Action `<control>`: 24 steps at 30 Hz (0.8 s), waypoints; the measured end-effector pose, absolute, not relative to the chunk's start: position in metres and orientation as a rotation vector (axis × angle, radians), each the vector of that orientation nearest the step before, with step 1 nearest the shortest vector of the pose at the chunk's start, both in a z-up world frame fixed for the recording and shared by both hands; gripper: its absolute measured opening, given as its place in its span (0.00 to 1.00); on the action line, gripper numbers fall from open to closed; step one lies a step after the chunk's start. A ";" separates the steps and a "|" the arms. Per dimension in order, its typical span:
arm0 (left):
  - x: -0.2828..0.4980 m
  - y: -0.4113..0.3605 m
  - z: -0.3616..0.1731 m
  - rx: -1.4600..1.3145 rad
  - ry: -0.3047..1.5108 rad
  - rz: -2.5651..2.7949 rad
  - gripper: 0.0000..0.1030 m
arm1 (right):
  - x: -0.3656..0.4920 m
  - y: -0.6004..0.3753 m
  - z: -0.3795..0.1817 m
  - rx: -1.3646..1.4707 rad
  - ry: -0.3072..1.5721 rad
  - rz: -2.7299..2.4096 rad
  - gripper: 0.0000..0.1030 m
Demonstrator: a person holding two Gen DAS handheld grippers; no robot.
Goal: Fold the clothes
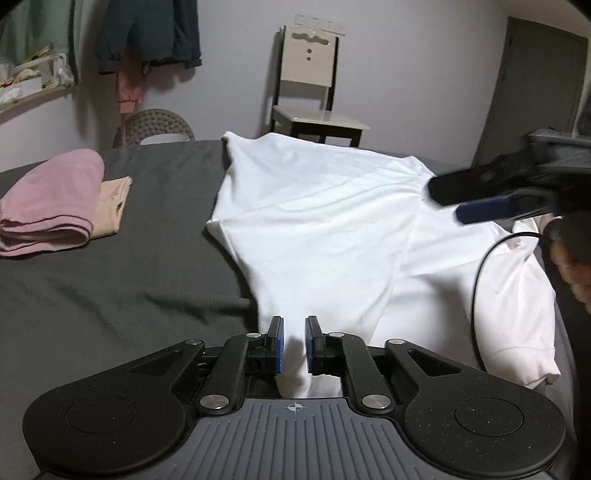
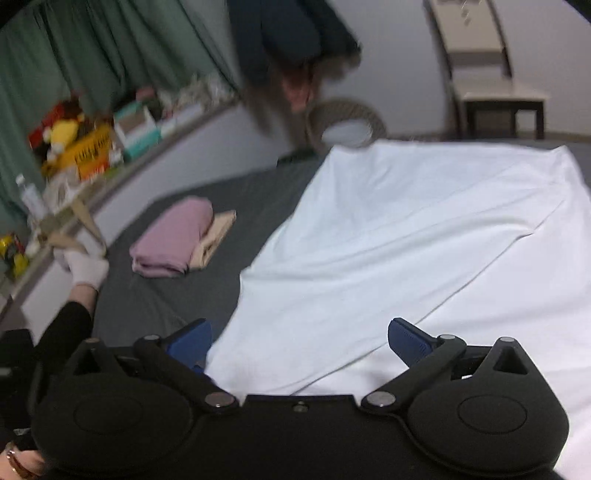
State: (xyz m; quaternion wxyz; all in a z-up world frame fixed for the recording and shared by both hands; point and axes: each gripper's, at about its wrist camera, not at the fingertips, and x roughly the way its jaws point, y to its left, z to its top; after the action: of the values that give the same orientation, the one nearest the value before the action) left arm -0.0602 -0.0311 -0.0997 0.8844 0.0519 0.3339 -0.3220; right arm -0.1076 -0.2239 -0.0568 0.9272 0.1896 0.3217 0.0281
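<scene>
On the dark grey bedsheet (image 1: 110,295) a white garment (image 1: 314,221) lies spread out, partly folded, with one long crease running across it (the far edge nearly reaches the foot of the bed). At its near end a narrow bunch of the white cloth runs between the blue pads of the left gripper (image 1: 294,345), whose jaws are nearly closed and pinch that bunch. Over the right side of the garment, the right gripper (image 2: 299,341) hangs with its jaws spread wide, nothing between them; in the left wrist view it shows blurred at the right edge. Well to the left of the white garment, a folded pink garment (image 1: 51,203) rests partly on a folded beige one (image 1: 112,205). Beyond the bed stand a chair (image 1: 310,85) against the wall and a woven basket (image 1: 157,123), with dark clothes (image 1: 147,33) hanging above it.
</scene>
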 end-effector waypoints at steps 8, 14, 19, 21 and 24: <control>-0.064 -0.031 -0.092 0.173 0.619 -0.720 0.79 | -0.172 -0.213 0.050 0.367 0.435 0.095 1.00; -0.075 -0.033 -0.091 0.282 0.665 -0.821 0.79 | -0.243 -0.231 0.139 0.478 0.214 0.072 1.00; -0.093 -0.039 -0.101 0.373 0.684 -0.772 0.79 | -0.255 -0.273 0.135 0.540 0.179 -0.156 1.00; -0.095 -0.040 -0.103 0.373 0.699 -0.751 0.79 | -0.241 -0.285 0.108 0.511 0.203 -0.225 1.00; -0.093 -0.041 -0.105 0.368 0.727 -0.696 0.77 | -0.213 -0.297 0.057 0.476 0.276 -0.371 1.00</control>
State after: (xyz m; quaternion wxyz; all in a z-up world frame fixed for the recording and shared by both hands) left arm -0.0930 -0.0412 -0.1050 0.8599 0.1755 0.3463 -0.3315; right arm -0.2127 -0.2968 0.0570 0.9453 0.2339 0.1357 -0.1823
